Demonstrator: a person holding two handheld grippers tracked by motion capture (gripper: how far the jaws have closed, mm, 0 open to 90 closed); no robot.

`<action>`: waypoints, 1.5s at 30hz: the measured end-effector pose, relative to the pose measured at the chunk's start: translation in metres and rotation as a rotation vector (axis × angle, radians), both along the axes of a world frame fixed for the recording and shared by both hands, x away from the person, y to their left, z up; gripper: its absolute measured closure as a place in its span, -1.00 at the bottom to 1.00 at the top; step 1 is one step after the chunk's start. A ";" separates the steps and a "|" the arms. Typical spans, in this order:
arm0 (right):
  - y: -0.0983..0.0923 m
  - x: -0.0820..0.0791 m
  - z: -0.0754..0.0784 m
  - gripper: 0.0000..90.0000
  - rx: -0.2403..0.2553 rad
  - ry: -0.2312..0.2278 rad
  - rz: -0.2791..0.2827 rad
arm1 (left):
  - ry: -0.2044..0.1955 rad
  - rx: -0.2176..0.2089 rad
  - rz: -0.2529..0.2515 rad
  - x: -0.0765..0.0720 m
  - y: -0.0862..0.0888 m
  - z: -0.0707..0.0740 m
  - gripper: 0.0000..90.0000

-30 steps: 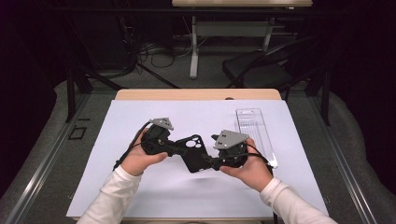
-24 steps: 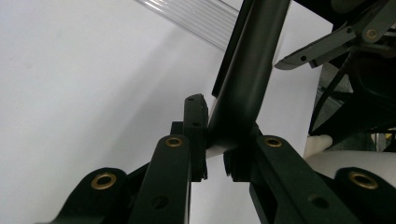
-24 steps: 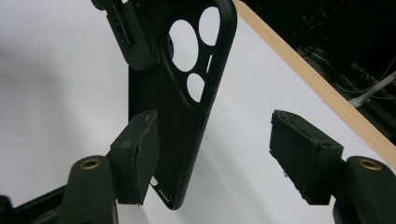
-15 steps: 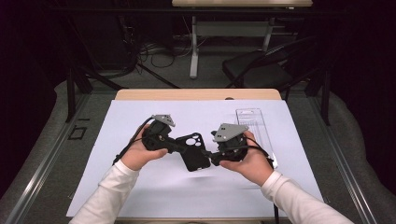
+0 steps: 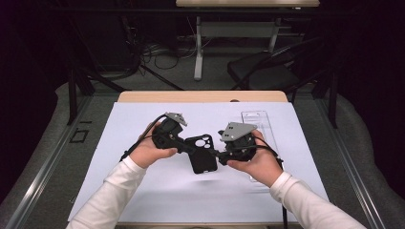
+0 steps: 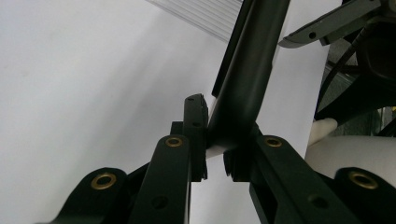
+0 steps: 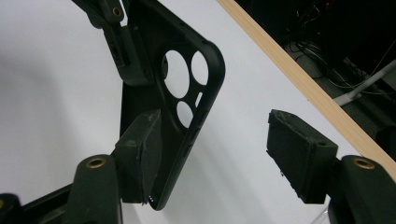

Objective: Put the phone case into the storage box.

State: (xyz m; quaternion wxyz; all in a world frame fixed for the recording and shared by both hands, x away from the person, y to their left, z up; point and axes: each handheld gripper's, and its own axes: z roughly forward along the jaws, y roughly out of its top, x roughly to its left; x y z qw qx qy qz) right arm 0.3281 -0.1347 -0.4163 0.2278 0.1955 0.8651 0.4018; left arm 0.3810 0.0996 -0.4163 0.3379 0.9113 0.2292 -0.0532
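A black phone case (image 5: 203, 152) with round camera holes hangs above the white sheet between my two grippers. My left gripper (image 5: 188, 147) is shut on one edge of it; in the left gripper view the pads (image 6: 196, 126) pinch the case (image 6: 247, 79) edge-on. My right gripper (image 5: 217, 155) reaches the case from the other side. In the right gripper view the case (image 7: 154, 107) lies against the left pad (image 7: 140, 149), while the other pad stands well apart. Its jaws have just been closing, with the case's edge between them but not clamped.
A clear plastic packaging tray (image 5: 260, 126) lies on the white sheet (image 5: 143, 191) behind my right hand. The sheet covers a wooden table, whose far edge (image 5: 200, 97) shows. A chair (image 5: 267, 71) and desk legs stand on the floor beyond.
Both hands have shifted slightly away from the person, carrying the case along. The left gripper's hold on the case looks the same.
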 end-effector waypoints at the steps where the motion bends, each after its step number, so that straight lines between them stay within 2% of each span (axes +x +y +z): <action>1: 0.000 0.001 0.001 -0.21 -0.001 -0.001 -0.002 | 0.001 0.008 -0.001 0.001 -0.001 0.000 0.80; 11: -0.003 0.007 0.006 -0.11 -0.012 -0.013 -0.012 | 0.005 0.049 -0.026 0.006 -0.015 0.005 0.80; 27: -0.005 0.011 0.011 0.08 -0.055 -0.036 -0.016 | 0.058 0.064 -0.029 0.021 -0.026 -0.002 0.80; 40: -0.006 0.016 0.010 0.33 -0.097 -0.039 -0.022 | 0.066 0.076 -0.040 0.022 -0.032 -0.003 0.80; 45: -0.004 0.014 0.011 0.43 -0.125 -0.062 -0.012 | 0.070 0.087 -0.050 0.022 -0.036 -0.003 0.80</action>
